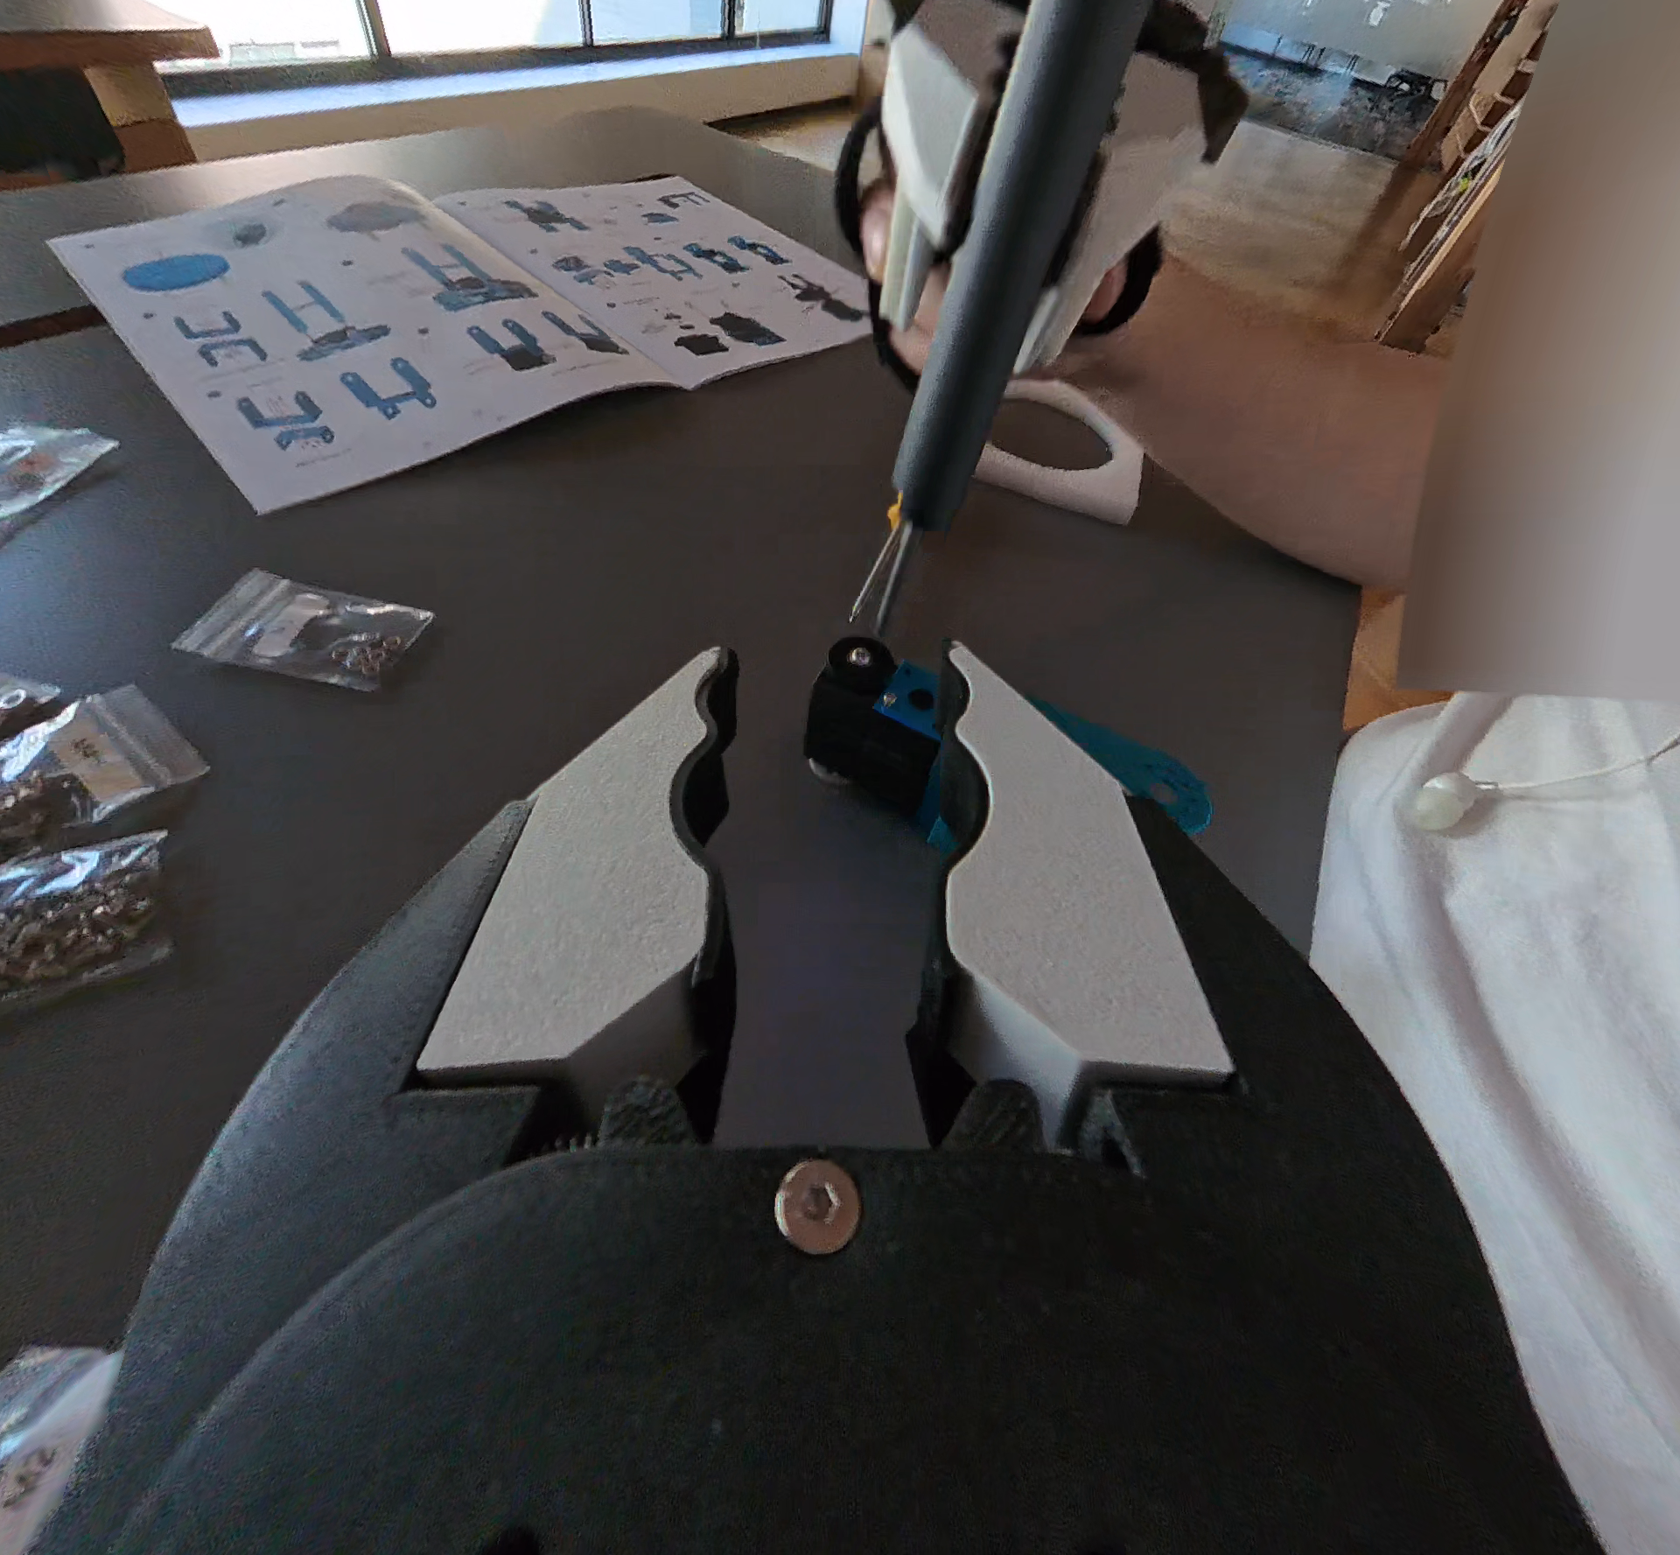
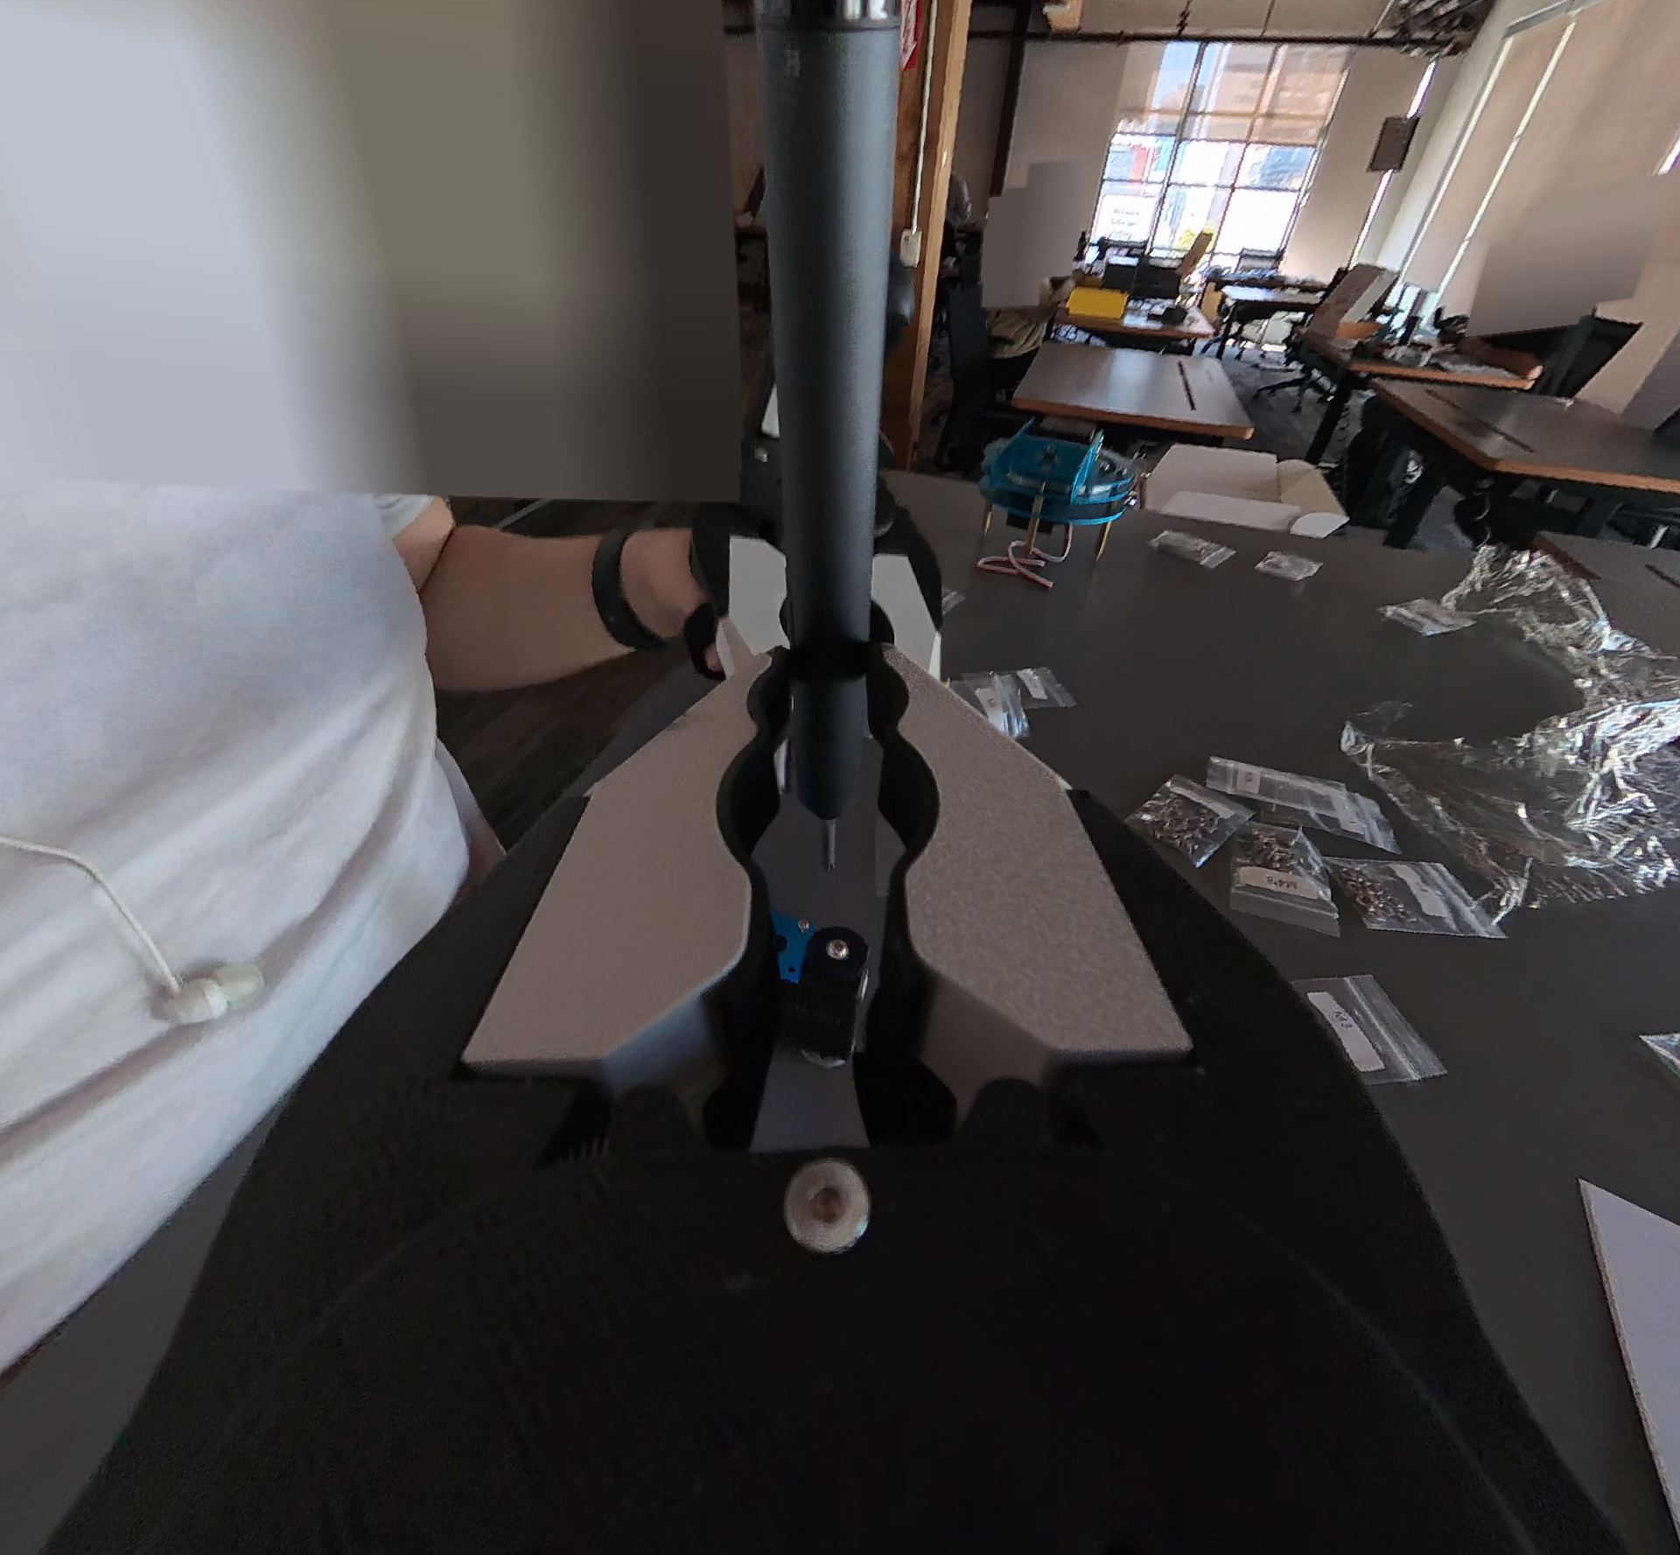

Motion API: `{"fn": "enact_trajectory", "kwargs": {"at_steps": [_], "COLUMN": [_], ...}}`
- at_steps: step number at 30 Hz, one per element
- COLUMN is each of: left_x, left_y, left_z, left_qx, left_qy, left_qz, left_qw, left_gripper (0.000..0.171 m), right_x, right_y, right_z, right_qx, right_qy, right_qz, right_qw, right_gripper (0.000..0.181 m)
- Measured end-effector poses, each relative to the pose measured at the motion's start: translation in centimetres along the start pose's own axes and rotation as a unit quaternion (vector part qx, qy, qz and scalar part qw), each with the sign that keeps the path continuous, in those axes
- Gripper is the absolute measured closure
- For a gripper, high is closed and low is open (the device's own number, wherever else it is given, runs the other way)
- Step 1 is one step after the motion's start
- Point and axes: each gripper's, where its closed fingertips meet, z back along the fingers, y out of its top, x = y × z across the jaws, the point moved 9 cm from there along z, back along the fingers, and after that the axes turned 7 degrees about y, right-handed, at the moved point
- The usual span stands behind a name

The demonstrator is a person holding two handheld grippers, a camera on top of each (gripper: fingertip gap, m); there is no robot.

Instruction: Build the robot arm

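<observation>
- Right gripper [image 2: 823, 675] pinches the driver [image 2: 823, 329], whose bit [image 2: 828, 852] hovers just at 12 o'clock of the screw [image 1: 857, 653].
- Left gripper [image 1: 841, 675] is spread, its right finger touching the blue bracket [image 1: 909, 698] beside the servo [image 1: 859, 725].
- Unclamped, the servo could twist or skid on the table [image 1: 636, 566] under the bit; the bit could slip off the screw.

Matt grey screwdriver [image 2: 823, 420]; glossy plastic bags [image 1: 305, 628].

Left gripper [image 1: 841, 675] low, jaws apart; right gripper [image 2: 825, 675] clamped, tilted downward.
</observation>
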Motion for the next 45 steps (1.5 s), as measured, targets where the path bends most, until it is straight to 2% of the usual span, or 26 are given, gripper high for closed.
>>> {"fn": "enact_trajectory", "kwargs": {"at_steps": [3, 5, 8, 10, 12, 15, 18, 20, 22, 25, 28, 30, 32, 36, 40, 42, 45], "left_x": [-0.6, -1.1, -1.9, -1.7, -1.4, -1.0, -0.4, -0.3, 0.0, 0.7, 1.6, 1.9, 2.1, 2.5, 3.5, 4.2, 5.0], "left_y": [-0.9, -0.9, -0.2, 0.6, 1.4, 2.0, 2.1, 2.1, 2.0, 1.7, 1.1, 0.8, 0.8, 0.5, -0.1, -0.5, -1.0], "left_z": [0.9, 0.9, 0.1, -0.8, -1.8, -3.3, -4.3, -5.3, -6.2, -7.3, -7.8, -7.9, -7.8, -7.3, -5.5, -4.5, -3.4], "left_qx": [-0.021, -0.038, -0.066, -0.075, -0.089, -0.127, -0.167, -0.175, -0.179, -0.169, -0.174, -0.18, -0.19, -0.24, -0.287, -0.306, -0.32], "left_qy": [-0.003, -0.021, -0.078, -0.136, -0.187, -0.252, -0.315, -0.331, -0.364, -0.382, -0.389, -0.376, -0.349, -0.225, -0.078, -0.007, 0.117], "left_qz": [-0.009, -0.045, -0.111, -0.178, -0.255, -0.37, -0.46, -0.507, -0.524, -0.558, -0.58, -0.576, -0.556, -0.475, -0.355, -0.285, -0.189], "left_qw": [1.0, 0.998, 0.989, 0.972, 0.945, 0.885, 0.813, 0.776, 0.749, 0.717, 0.695, 0.703, 0.73, 0.816, 0.886, 0.908, 0.921], "left_gripper": [0.129, 0.128, 0.127, 0.122, 0.114, 0.104, 0.097, 0.097, 0.104, 0.111, 0.124, 0.132, 0.136, 0.138, 0.144, 0.144, 0.145], "right_x": [-1.0, -1.8, -3.4, -4.4, -5.3, -6.6, -7.6, -8.2, -8.8, -9.7, -9.9, -9.9, -9.9, -10.2, -10.7, -10.9, -10.8], "right_y": [1.5, 2.0, 2.1, 1.4, 0.1, -1.8, -2.7, -3.4, -4.5, -5.7, -6.0, -6.1, -6.1, -6.2, -6.9, -7.5, -7.8], "right_z": [1.6, 3.0, 5.0, 6.2, 7.0, 7.5, 7.3, 7.0, 7.0, 6.9, 6.5, 6.1, 5.4, 3.8, 2.7, 2.4, 2.5], "right_qx": [0.022, 0.025, 0.023, 0.008, -0.027, -0.081, -0.078, -0.067, -0.084, -0.157, -0.218, -0.28, -0.335, -0.423, -0.504, -0.518, -0.507], "right_qy": [-0.045, -0.076, -0.116, -0.138, -0.169, -0.214, -0.221, -0.214, -0.226, -0.249, -0.261, -0.27, -0.267, -0.279, -0.308, -0.314, -0.334], "right_qz": [-0.031, -0.088, -0.192, -0.256, -0.318, -0.39, -0.467, -0.514, -0.559, -0.593, -0.587, -0.571, -0.543, -0.478, -0.376, -0.341, -0.298], "right_qw": [0.998, 0.993, 0.974, 0.957, 0.933, 0.892, 0.853, 0.828, 0.793, 0.749, 0.735, 0.723, 0.723, 0.718, 0.714, 0.719, 0.737], "right_gripper": [0.165, 0.165, 0.165, 0.165, 0.166, 0.165, 0.165, 0.165, 0.165, 0.165, 0.164, 0.164, 0.164, 0.164, 0.164, 0.164, 0.163]}}
